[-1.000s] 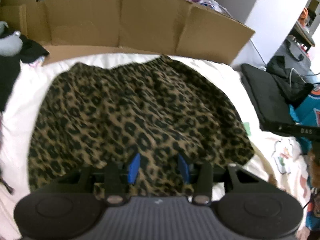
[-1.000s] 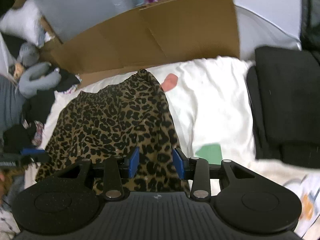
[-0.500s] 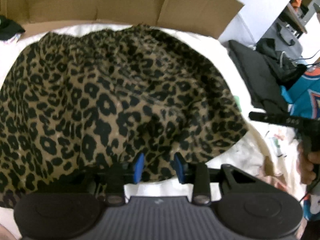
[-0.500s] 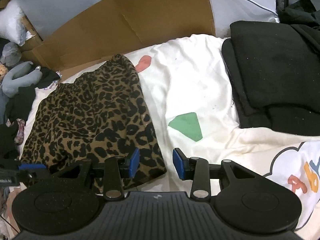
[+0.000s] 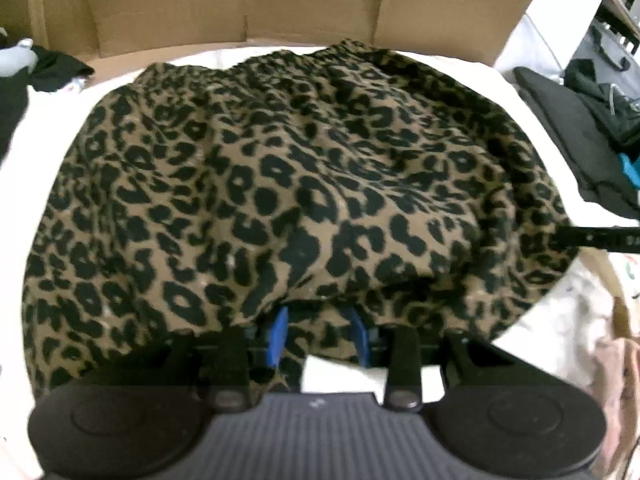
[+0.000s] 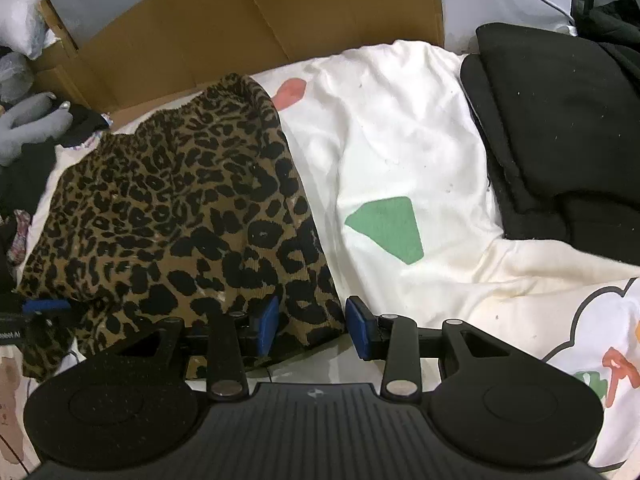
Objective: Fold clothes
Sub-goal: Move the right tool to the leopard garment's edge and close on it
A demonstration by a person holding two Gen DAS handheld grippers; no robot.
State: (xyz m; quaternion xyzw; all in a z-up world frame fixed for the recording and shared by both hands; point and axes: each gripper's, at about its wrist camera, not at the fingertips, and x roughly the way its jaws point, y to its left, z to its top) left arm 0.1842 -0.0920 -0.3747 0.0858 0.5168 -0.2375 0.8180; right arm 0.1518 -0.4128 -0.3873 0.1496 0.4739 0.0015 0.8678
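- Item: brown-and-black leopard-print fabric garment (image 5: 280, 184), gathered band along its far edge. It lies spread on the bed, left of the bed's middle in the right wrist view, with its near hem bunched and partly doubled over.
- My left hand-held gripper (image 5: 318, 336): blue pads apart, nothing clamped. The near hem drapes over and between the pads, which I judge to be placement for taking that hem.
- My right hand-held gripper (image 6: 312, 326): blue pads apart, unclamped. The garment's near right corner sits between them, closer to the left pad. I judge this a matching position, so both near corners can be lifted together toward the far band.
- Fold status, by my judgement: early; no clean fold line shows.
- Surface: white quilted bed cover (image 6: 400, 140) printed with a green patch (image 6: 386, 228) and a pink patch (image 6: 292, 90), both right of the garment. It is soft and creased, so the cloth may drag when pulled.
- Far side: flattened brown cardboard sheet (image 5: 248, 0) standing behind the bed.
- Right side: folded black fabric stack (image 6: 560, 132) resting at the bed's right, well apart from the garment.
- Left side: grey plush toy (image 6: 28, 124) among dark clothing.
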